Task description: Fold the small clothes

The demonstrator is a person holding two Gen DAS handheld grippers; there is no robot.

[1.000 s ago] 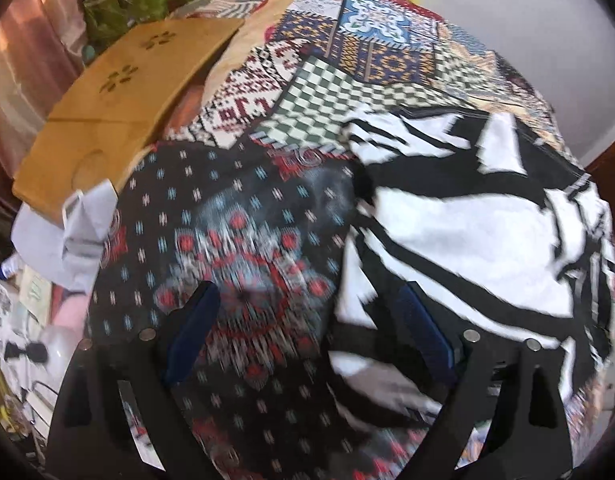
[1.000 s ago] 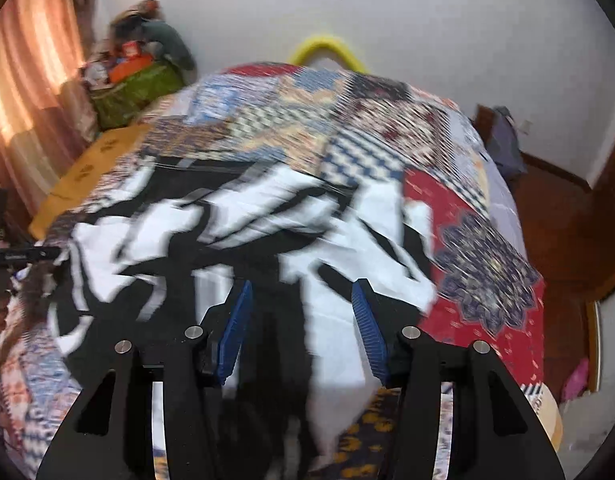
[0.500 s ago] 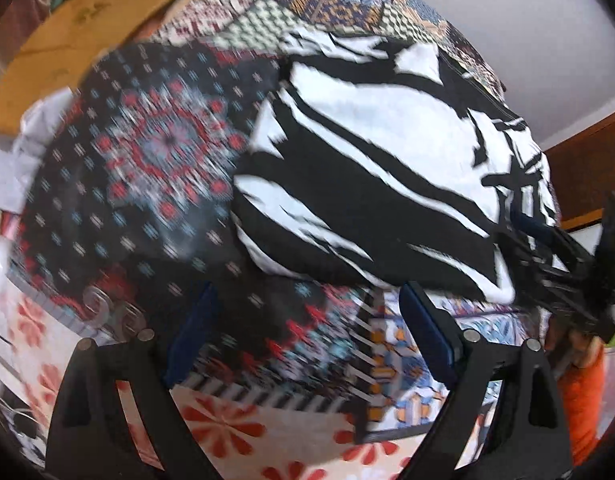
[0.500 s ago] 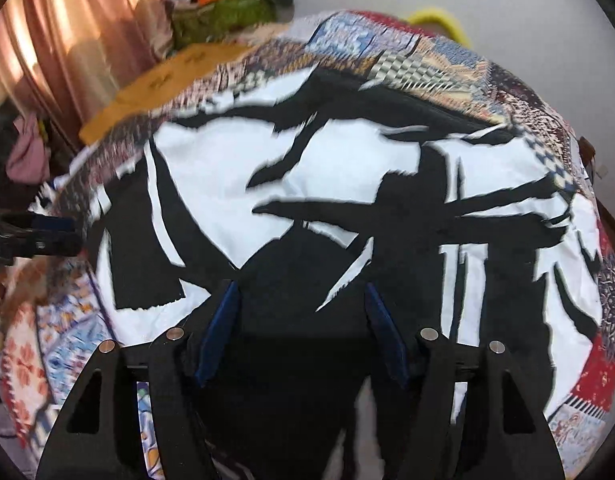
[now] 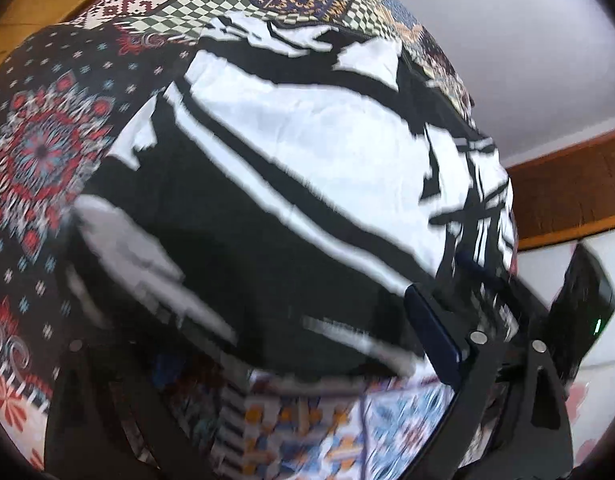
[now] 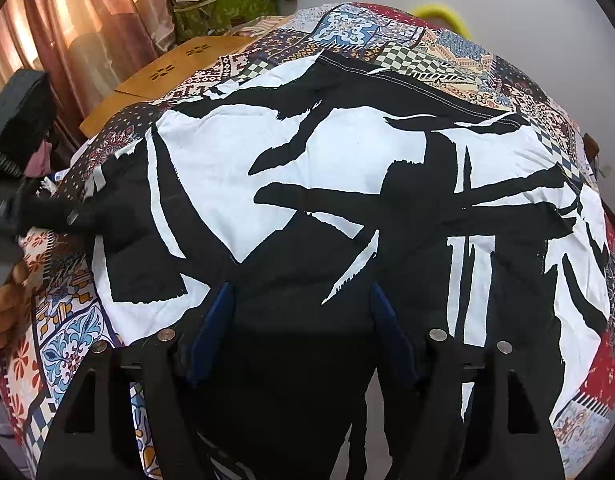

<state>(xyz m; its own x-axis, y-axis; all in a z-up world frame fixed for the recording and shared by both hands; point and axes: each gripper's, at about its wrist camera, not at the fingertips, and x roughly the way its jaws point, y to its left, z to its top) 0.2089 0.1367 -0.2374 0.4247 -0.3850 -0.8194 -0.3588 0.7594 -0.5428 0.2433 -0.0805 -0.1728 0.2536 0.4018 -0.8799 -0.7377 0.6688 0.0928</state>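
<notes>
A black-and-white printed garment (image 6: 347,184) lies spread on a patchwork bedspread (image 6: 423,56); it fills the left wrist view (image 5: 307,152) too. My right gripper (image 6: 303,300) is open, its blue-padded fingers wide apart over the garment's near black edge, which hangs down between them. My left gripper (image 5: 291,320) is open at the garment's left side, which bulges over its blurred left finger. It shows in the right wrist view (image 6: 73,216) touching that edge. The right gripper shows in the left wrist view (image 5: 487,280) at the garment's far corner.
A wooden lap table (image 6: 175,68) lies on the bed's far left. Pink curtains (image 6: 79,20) and a cluttered green bag (image 6: 223,4) stand behind it. A white wall and a yellow object (image 6: 443,14) lie beyond the bed. A wooden headboard (image 5: 575,184) is at right.
Both grippers have dropped closer to the garment's near edge. The left gripper has moved in so that the garment's side now lies over its left finger. The garment has been pulled flatter.
</notes>
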